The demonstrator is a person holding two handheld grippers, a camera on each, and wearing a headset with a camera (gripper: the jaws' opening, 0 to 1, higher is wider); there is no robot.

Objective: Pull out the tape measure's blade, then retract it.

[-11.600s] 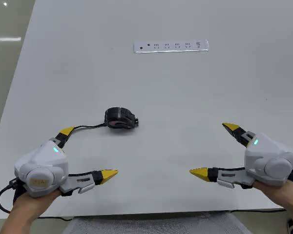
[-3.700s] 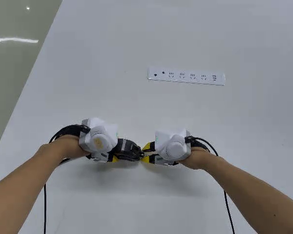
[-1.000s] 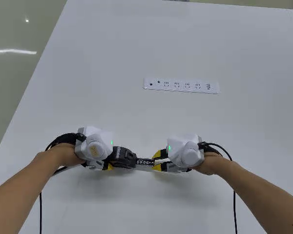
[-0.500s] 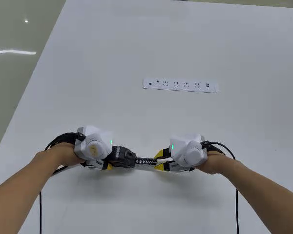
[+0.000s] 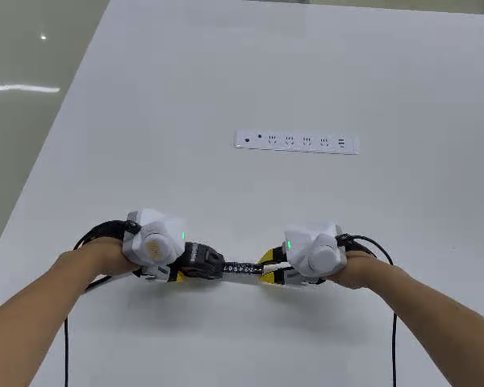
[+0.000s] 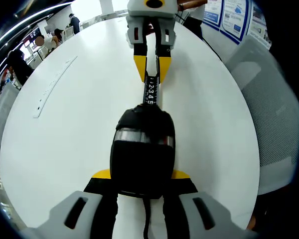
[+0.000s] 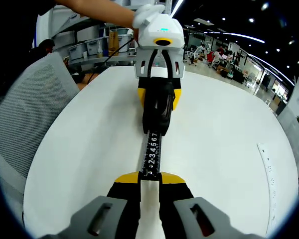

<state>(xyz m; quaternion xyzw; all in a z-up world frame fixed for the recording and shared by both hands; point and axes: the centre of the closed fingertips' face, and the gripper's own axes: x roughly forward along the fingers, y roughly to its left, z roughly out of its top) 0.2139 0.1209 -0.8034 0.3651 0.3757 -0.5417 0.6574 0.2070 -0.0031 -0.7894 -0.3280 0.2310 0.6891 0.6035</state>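
My left gripper: fingers clamped on tape measure – rounded matte black case, shiny band across top. My right gripper: fingers pinched shut on blade end; narrow dark strip, pale numerals, short stretch exposed above smooth white bench. End hook hidden between fingers.

Hidden: blade tip btwn right tool jaws; tape measure rear behind left tool.

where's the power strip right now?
In the head view, the power strip lies flat on the white table, a little right of centre. It sits apart on the far side of the tape measure and its blade.
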